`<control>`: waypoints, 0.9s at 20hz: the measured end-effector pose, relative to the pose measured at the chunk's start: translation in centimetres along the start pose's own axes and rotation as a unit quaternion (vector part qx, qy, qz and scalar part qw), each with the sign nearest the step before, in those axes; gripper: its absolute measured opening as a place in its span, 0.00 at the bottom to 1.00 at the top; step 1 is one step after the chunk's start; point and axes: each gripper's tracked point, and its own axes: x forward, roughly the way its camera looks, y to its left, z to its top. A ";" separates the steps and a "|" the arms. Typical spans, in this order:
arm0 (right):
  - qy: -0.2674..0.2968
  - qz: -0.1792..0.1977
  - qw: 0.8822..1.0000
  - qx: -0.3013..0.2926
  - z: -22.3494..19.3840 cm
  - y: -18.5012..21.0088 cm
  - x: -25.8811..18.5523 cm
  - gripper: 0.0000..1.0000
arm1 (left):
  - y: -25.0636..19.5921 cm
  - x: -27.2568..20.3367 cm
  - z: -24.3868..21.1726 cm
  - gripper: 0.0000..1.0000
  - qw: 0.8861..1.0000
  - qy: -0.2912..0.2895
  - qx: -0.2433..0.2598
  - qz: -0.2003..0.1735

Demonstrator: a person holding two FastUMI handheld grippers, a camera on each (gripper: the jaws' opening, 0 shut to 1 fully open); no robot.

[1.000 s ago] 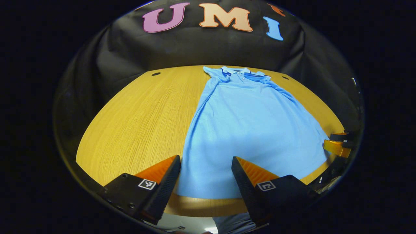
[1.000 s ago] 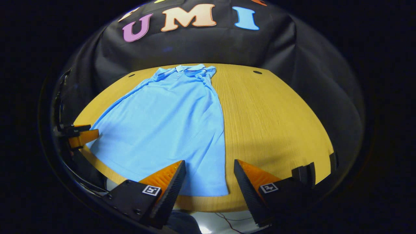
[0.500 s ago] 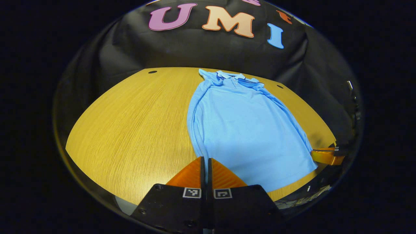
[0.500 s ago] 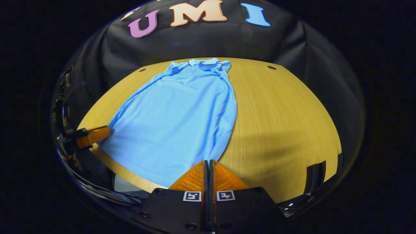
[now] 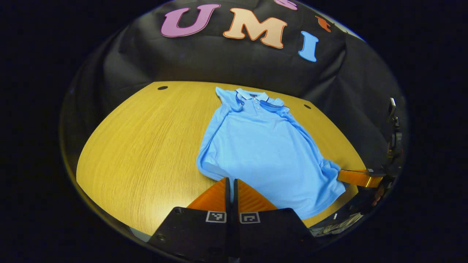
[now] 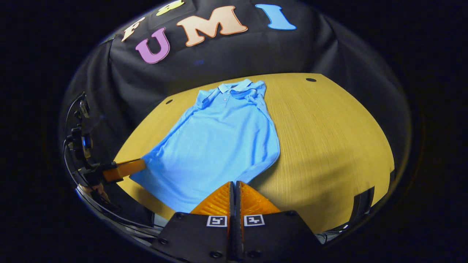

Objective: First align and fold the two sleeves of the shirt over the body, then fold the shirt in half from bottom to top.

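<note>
A light blue polo shirt [image 5: 256,146] [image 6: 223,142] lies on the wooden table [image 5: 146,146] [image 6: 329,138], collar at the far side, both sleeves tucked in along the body. In the left gripper view my left gripper [image 5: 230,179] is shut on the hem's near left corner, which is raised off the table. The right gripper [image 5: 356,177] shows at the right edge, pinching the other hem corner. In the right gripper view my right gripper [image 6: 234,182] is shut on the hem's near right corner, and the left gripper [image 6: 124,170] holds the far corner. The hem sags between them.
The black cloth wall rises right behind the collar. Small dark holes [image 5: 162,88] [image 6: 311,79] mark the table's far corners. Cables [image 6: 78,120] hang at the left of the right gripper view. Bare wood lies on either side of the shirt.
Both grippers were open over the hem; they shut on its two corners, then lifted. The hem has since come off the table and moved towards the collar, and the lower body is bunching.
</note>
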 end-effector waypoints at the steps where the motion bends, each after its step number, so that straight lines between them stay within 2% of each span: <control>1: -0.010 0.004 1.000 0.010 1.3 0.3 0.1 0.02 | 0.0 0.2 1.0 0.00 1.000 -0.002 0.000 0.000; 5: -0.046 0.006 0.998 0.035 6.6 0.4 0.9 0.00 | 0.5 1.0 5.9 0.00 1.000 -0.026 -0.006 -0.005; 12: -0.083 0.010 0.995 0.051 14.1 0.7 4.3 0.02 | 1.6 4.8 14.9 0.00 0.998 -0.069 -0.004 -0.010; 15: -0.088 0.004 0.995 0.053 15.8 0.7 5.6 0.02 | 2.7 5.9 14.8 0.00 0.999 -0.052 -0.005 -0.003; 16: -0.089 0.001 0.995 0.055 15.8 0.6 5.9 0.02 | 2.2 5.9 13.8 0.00 0.999 -0.044 -0.018 -0.012; 18: -0.085 -0.001 0.995 0.050 15.4 0.6 6.0 0.02 | 3.5 6.0 11.0 0.00 0.999 -0.017 -0.031 0.009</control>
